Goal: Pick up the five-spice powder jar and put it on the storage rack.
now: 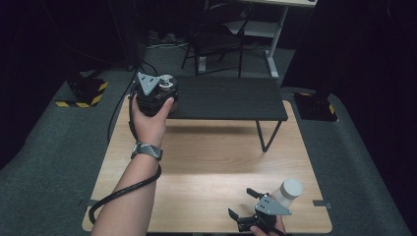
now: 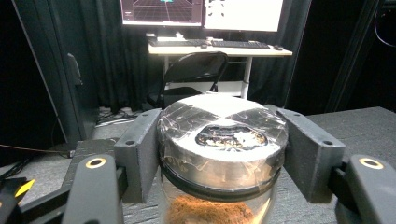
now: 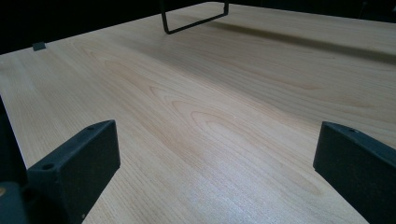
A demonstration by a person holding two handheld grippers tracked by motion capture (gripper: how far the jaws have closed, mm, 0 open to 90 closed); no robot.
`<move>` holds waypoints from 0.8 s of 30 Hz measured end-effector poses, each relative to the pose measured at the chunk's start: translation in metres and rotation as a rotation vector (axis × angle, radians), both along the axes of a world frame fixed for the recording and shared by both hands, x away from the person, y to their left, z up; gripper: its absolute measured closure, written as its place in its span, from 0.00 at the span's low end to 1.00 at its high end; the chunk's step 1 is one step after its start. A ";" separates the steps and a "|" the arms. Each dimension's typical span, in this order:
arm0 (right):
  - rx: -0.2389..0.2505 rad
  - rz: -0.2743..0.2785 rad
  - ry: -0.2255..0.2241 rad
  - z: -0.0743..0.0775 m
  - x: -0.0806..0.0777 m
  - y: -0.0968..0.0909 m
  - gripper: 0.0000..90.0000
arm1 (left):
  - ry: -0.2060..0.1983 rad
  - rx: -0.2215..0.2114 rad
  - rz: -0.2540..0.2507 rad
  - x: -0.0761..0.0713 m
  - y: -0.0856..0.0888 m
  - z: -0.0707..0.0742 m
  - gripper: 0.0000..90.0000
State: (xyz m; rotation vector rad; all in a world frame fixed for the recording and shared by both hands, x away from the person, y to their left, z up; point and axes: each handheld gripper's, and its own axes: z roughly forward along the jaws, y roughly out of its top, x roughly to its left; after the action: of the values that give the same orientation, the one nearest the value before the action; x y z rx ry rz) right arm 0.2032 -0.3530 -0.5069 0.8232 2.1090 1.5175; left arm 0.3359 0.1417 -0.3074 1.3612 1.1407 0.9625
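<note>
A clear jar (image 2: 219,140) with a silver taped lid and brown powder inside sits clamped between the two black pads of my left gripper (image 2: 222,158). From above, the left gripper (image 1: 166,92) holds that jar (image 1: 167,81) at the left end of a low black shelf (image 1: 231,98); whether the jar rests on the shelf I cannot tell. My right gripper (image 1: 239,201) hovers low at the table's near edge, jaws wide apart. Its own camera shows the right gripper (image 3: 215,163) open over bare wood with nothing between the pads.
A white-capped round container (image 1: 290,189) stands just right of the right hand. The wooden table (image 1: 206,162) carries the shelf on thin black legs (image 3: 194,21). Beyond the table stand a folding chair (image 2: 196,70) and a desk with monitors (image 2: 201,11).
</note>
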 end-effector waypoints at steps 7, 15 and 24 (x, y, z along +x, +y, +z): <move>-0.002 0.000 0.000 0.000 0.000 0.000 0.00 | 0.005 0.002 -0.012 0.002 0.003 0.001 0.38; 0.000 0.001 0.001 0.000 0.000 0.000 0.00 | 0.004 0.002 -0.015 0.001 0.004 0.001 0.38; 0.001 0.001 0.004 0.000 0.000 0.000 0.00 | -0.002 -0.010 -0.013 0.002 0.004 -0.001 0.27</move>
State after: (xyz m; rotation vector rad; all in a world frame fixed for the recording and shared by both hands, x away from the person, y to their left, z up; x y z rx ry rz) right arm 0.2033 -0.3531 -0.5066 0.8268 2.1122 1.5193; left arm 0.3381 0.1456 -0.3079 1.3581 1.1324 0.9475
